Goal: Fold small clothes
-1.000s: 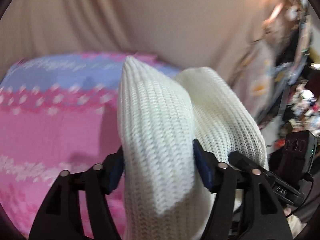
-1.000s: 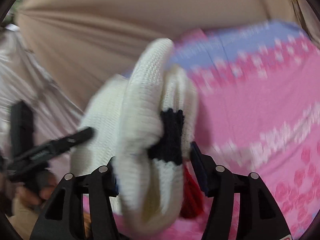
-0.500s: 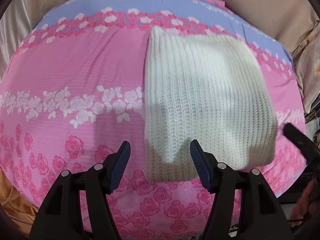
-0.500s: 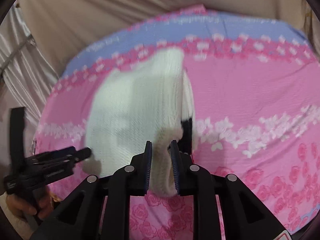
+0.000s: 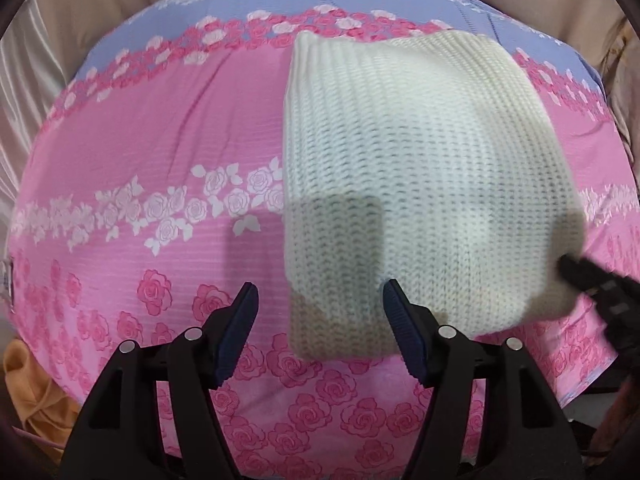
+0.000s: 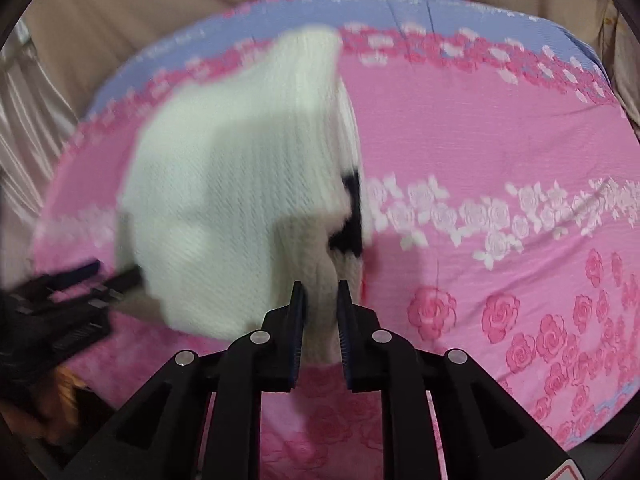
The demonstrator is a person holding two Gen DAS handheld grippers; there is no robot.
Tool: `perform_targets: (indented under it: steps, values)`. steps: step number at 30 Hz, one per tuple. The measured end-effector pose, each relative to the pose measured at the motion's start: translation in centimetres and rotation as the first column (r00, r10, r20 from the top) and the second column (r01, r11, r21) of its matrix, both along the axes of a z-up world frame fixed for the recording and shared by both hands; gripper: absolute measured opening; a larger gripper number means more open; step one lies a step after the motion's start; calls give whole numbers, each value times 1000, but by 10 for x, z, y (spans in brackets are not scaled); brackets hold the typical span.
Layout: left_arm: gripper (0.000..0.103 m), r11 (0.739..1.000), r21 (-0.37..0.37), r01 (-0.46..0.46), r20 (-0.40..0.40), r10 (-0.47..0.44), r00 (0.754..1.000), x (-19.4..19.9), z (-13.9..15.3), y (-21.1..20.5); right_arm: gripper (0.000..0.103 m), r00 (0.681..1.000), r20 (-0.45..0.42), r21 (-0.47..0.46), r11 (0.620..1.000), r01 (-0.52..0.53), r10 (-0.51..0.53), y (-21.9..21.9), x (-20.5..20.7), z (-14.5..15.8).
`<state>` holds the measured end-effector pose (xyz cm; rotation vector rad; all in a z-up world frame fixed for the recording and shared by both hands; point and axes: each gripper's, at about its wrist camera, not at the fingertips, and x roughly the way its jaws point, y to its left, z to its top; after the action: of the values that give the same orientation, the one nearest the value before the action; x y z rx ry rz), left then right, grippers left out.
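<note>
Sweater: a cream knit sweater, folded, lying on the pink rose-print bedsheet, towards the sheet's far edge where the blue band runs
Dark patch: a black marking shows at the sweater's right side in the right wrist view
Left gripper: jaws spread wide, holding nothing, poised over the sweater's near left corner
Right gripper: jaws nearly closed, pinching the sweater's near edge, the cloth blurred
Orange cloth: beyond the sheet's near left edge

Setting: a home bedroom. Evidence: bed with pink rose-print bedsheet, beige draped curtain behind.
</note>
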<state>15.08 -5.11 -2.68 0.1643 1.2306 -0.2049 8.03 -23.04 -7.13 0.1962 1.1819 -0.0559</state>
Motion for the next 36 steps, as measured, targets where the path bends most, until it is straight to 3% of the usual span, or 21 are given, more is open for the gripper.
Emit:
perform_targets:
  steps: [4,11,14,18,25,36]
  values:
    - [63,999,30,13,19,-13,1000,-9,3,-10,16,997,56,47,998,44,-46,-6,-12,24]
    - [68,998,57,-14,94,9,996,-27,12,-18,27,977,172,-33,990,134,-127,-3,-45,58]
    - [77,998,54,-25,118,18,993,-37,17,-22,36,971,180,-39,986,165,-156,-4,-54,60]
    - [78,999,49,-20,155,13,988,-46,23,-28,37,970,193,-57,985,164,-150,0,-69,60]
    - [84,999,25,-30,126,26,992,-60,20,-35,41,973,195,-78,987,143,-125,15,-79,58]
    - [84,999,39,-21,159,14,987,-73,23,-40,42,973,195,-94,985,142,-122,20,-87,58]
